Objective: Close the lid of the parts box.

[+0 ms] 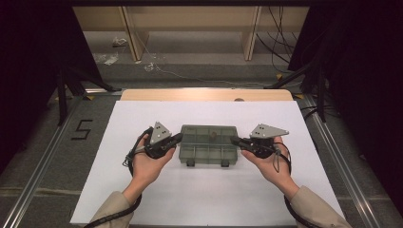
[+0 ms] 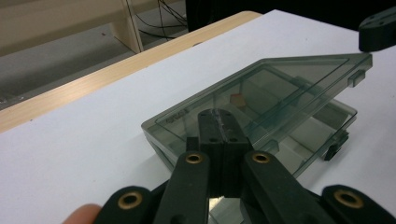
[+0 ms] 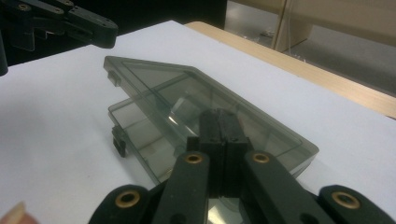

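A smoky translucent compartment box (image 1: 209,148) lies in the middle of the white sheet (image 1: 199,194). In both gripper views its lid (image 2: 280,88) (image 3: 187,93) is tilted up at the latch side, hinged at the far side. A small brownish piece (image 1: 213,135) (image 2: 238,99) sits in one compartment. My left gripper (image 1: 178,137) (image 2: 219,116) is shut, tips at the box's left end by the lid edge. At the right end my right gripper (image 1: 234,140) (image 3: 219,116) is likewise shut. Whether either tip is under the lid I cannot tell.
The white sheet covers a wooden table whose far edge (image 1: 204,94) shows bare. Two dark latches (image 1: 190,163) stick out of the box's near side. A "5" (image 1: 81,129) is marked on the floor at left. Stand legs and cables lie beyond the table.
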{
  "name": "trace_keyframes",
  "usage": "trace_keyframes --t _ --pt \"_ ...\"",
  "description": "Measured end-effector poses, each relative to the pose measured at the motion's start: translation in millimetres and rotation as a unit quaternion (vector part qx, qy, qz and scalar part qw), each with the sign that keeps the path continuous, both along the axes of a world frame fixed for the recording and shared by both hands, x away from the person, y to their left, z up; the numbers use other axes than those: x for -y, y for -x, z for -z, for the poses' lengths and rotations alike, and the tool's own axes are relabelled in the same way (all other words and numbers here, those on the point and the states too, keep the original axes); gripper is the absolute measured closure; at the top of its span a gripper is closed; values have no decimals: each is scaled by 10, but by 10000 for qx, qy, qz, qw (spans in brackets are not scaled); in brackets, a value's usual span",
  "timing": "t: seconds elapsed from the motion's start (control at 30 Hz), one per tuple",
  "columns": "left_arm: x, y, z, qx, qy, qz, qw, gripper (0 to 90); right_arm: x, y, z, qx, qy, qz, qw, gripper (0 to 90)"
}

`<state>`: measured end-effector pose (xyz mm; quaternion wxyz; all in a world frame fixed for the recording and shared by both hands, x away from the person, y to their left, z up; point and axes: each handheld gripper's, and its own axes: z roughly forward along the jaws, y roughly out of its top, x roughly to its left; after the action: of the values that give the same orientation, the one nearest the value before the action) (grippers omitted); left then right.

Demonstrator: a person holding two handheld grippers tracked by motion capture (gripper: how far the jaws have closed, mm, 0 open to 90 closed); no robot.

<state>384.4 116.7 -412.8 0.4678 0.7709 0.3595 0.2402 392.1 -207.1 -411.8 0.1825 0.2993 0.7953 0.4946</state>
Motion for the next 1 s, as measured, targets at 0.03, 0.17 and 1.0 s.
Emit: trace_keyframes --t 0.03,0.17,1.0 --pt "5 -1 8 -4 -21 7 10000 894 0 1 2 -6 38 18 10000 900" --pt "14 -5 26 -65 -71 33 9999 895 2 -2 14 -39 77 55 9999 900" --pt "56 -16 90 -418 -163 201 9988 894 -29 -2 78 -286 286 31 9992 900"
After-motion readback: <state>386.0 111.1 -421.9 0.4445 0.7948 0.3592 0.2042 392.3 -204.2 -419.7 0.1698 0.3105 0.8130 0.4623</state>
